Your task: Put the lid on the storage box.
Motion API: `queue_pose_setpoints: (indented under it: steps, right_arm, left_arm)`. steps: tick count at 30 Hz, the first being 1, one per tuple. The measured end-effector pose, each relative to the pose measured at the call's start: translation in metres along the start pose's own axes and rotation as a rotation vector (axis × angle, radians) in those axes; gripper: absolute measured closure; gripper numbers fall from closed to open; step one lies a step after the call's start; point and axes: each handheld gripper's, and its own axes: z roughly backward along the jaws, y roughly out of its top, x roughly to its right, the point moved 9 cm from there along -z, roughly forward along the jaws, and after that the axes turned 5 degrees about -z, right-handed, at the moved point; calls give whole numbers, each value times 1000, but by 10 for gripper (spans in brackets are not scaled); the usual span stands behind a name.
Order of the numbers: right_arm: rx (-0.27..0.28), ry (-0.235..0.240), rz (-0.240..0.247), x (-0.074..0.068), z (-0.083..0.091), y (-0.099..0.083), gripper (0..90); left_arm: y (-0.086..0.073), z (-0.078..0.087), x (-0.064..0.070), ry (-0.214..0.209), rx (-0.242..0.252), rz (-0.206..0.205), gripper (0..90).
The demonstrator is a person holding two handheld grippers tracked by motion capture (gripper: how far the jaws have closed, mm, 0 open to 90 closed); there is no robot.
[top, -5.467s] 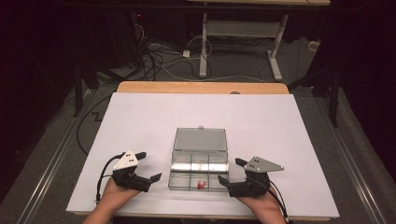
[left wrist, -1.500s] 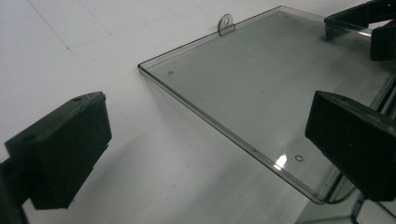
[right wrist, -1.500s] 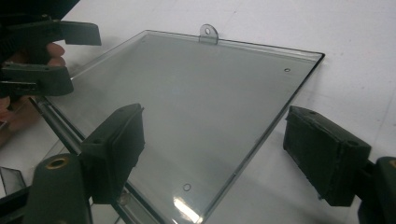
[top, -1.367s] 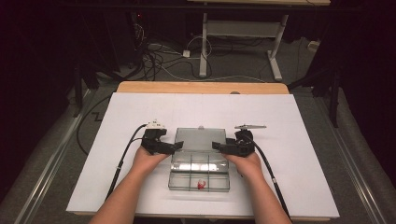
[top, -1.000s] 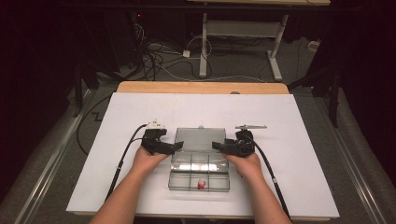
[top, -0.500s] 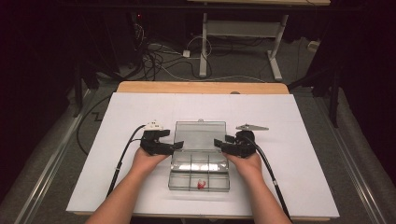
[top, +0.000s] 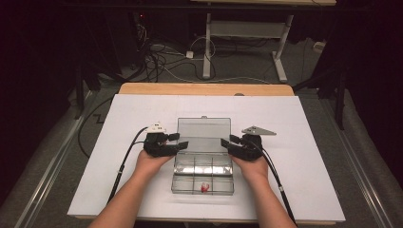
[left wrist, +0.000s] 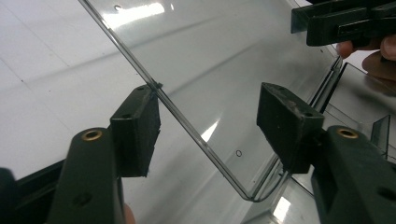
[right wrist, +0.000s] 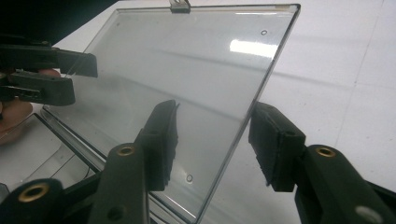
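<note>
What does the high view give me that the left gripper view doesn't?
High view: the whole box, its compartments, a small red item in the front row, and both hands beside the lid.
Left gripper view: the lid's side edge lying between the left gripper's open jaws, untouched by the pads.
Both: the raised clear lid and the right gripper.

The right tool [right wrist: 212, 144] straddles the clear lid's [right wrist: 187, 65] side edge, jaws apart; the left tool [right wrist: 70, 77] sits opposite.
</note>
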Motion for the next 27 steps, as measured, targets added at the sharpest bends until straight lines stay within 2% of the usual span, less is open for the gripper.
queue_pose_setpoints:
  steps: [10, 14, 18, 23, 27]
  right_arm:
    - [27, -6, 33, -1, 9, 5, 633]
    - [24, -10, 50, 1, 15, 7, 696]
    - [37, -28, 75, 4, 27, 10, 768]
    - [52, -38, 131, -2, 41, 13, 878]
    - [64, -35, 158, -7, 44, 11, 900]
  left_arm:
    - [6, 6, 5, -6, 34, -37, 496]
    - [8, 8, 8, -5, 42, -54, 533]
    - [11, 12, 11, -10, 51, -66, 574]
    - [12, 15, 14, -10, 56, -93, 602]
    - [13, 17, 16, -12, 65, -101, 623]
